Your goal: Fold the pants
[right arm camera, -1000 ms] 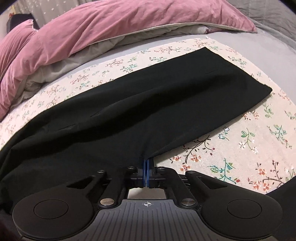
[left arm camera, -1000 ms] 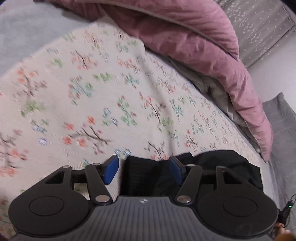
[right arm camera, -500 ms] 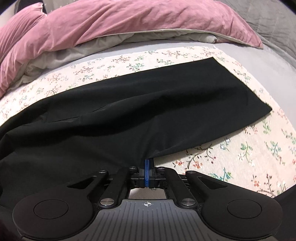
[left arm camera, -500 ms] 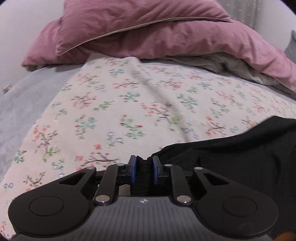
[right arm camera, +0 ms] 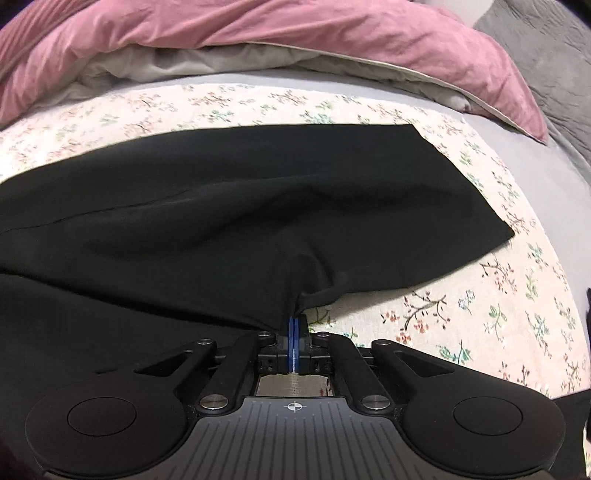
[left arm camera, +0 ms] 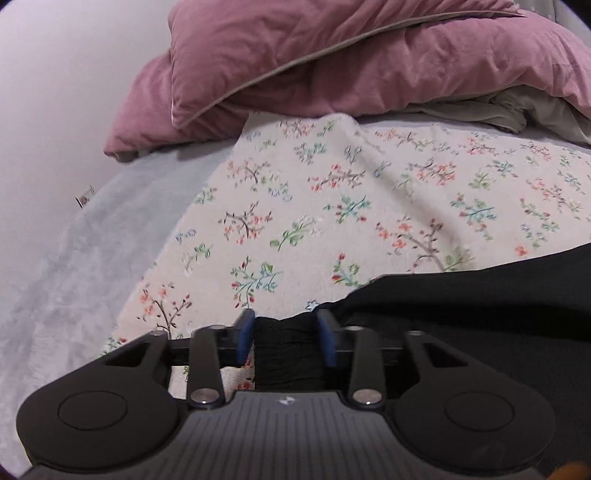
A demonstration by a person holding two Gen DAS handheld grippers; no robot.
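Your right tongs (right arm camera: 293,332) were clamped on the pants (right arm camera: 240,206) edge; your left tongs (left arm camera: 286,336) stood apart around bunched waistband. Uneven pulling could have skewed the fold.

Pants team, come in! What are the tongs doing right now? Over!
Right tongs shut on black pants edge. Left tongs open, waistband bunched between the pads. Pants spread on floral blanket. Pink duvet behind, not in the way.
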